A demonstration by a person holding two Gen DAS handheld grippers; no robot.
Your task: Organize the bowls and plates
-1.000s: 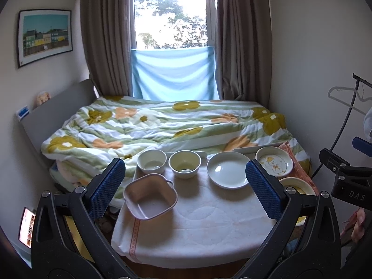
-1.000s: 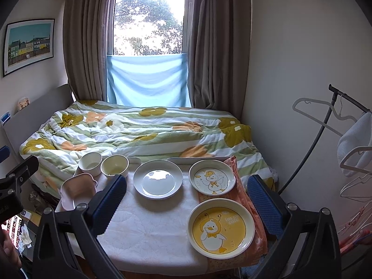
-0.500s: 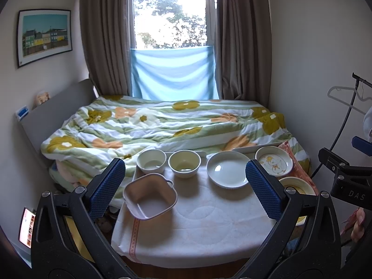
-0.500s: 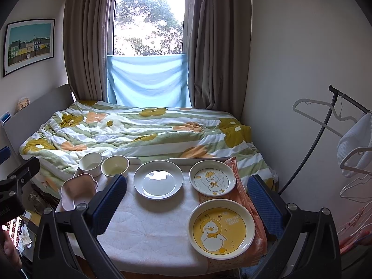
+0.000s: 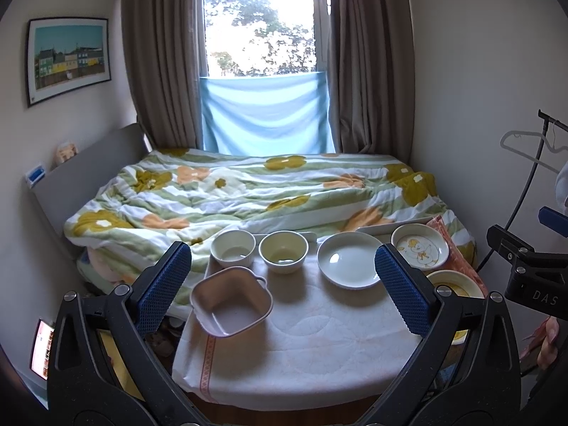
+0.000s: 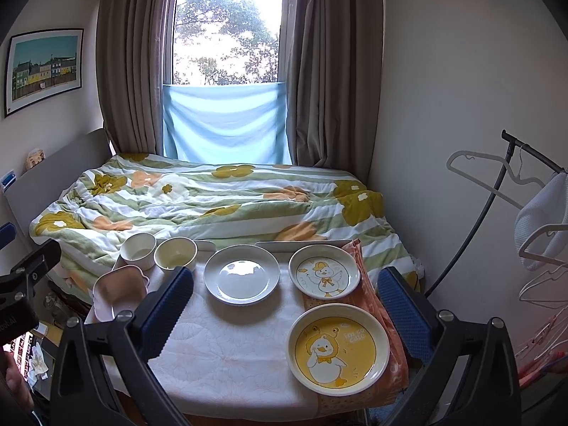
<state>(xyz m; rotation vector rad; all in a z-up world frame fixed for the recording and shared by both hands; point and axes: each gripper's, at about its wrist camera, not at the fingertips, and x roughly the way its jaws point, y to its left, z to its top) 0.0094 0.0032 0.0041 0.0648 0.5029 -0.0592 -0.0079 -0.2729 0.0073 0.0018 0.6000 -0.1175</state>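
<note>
A: What is sitting on the cloth-covered desk [image 5: 294,348] right now?

B: Along the far edge, two small round cream bowls are standing side by side: the white round bowl [image 5: 232,248] on the left and the pale yellow round bowl [image 5: 283,251] just beside it. Nearer the camera, the pink square bowl with small handles [image 5: 231,301] is resting at the left edge.

A: And the plates?

B: The plain white round plate [image 6: 241,274] is lying in the middle. To its right, the small white plate with a duck drawing [image 6: 324,271] and the larger yellow plate with a duck drawing [image 6: 338,343] are both sitting on an orange patterned cloth [image 6: 397,362] (the yellow one nearer, the two plates just apart).

A: How are the tools standing?

B: The left tool [image 5: 283,285] is hovering above the near edge with its blue pads spread wide, gripping nothing. The right tool [image 6: 285,310] is doing the same, wide and empty, over the right half of the desk.

A: Anything behind?

B: A bed with a green and yellow flowered quilt [image 5: 248,191] is lying right behind the desk.
</note>
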